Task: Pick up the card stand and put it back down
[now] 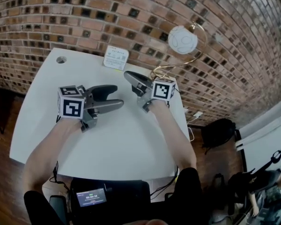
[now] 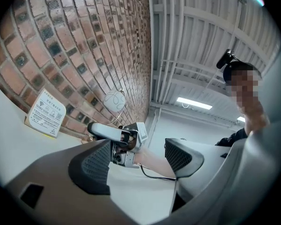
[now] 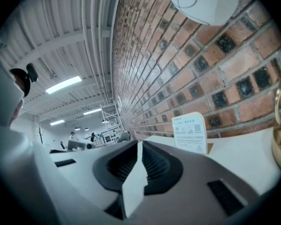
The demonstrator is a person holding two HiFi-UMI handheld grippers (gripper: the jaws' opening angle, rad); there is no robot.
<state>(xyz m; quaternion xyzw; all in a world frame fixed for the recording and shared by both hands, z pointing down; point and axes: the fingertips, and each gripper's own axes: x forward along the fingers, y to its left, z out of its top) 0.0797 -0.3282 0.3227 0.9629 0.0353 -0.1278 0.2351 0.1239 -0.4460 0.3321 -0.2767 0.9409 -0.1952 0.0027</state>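
Closest to us, at the bottom of the head view, a dark device with a lit screen (image 1: 91, 197) sits at the near edge of the white bench (image 1: 126, 149). Our two bare forearms reach over it onto the bench.

At the far edge, the card stand (image 1: 116, 57) stands against the brick wall (image 1: 47, 22). It is upright with its printed face turned toward us, and its brown foot runs along the wall. Just to its right stands a lamp (image 1: 182, 40) with a white globe on a curved gold arm, whose base sits near the right wrist. A round hole (image 1: 61, 59) marks the bench's far left corner. A black backpack (image 1: 218, 132) lies on the floor to the right, well apart from the work.

We hold the left hand-held gripper (image 1: 118, 96) low over the middle of the bench, rolled on its side. It points right, toward the other tool. Its jaws stand wide apart with nothing gripped, and through the gap we see only the other tool and forearm.

Our right hand-held gripper (image 1: 129, 75) angles up and left toward the card stand, with a strip of bare bench between its tip and the card. Its jaws are drawn together to a thin sliver and hold nothing.
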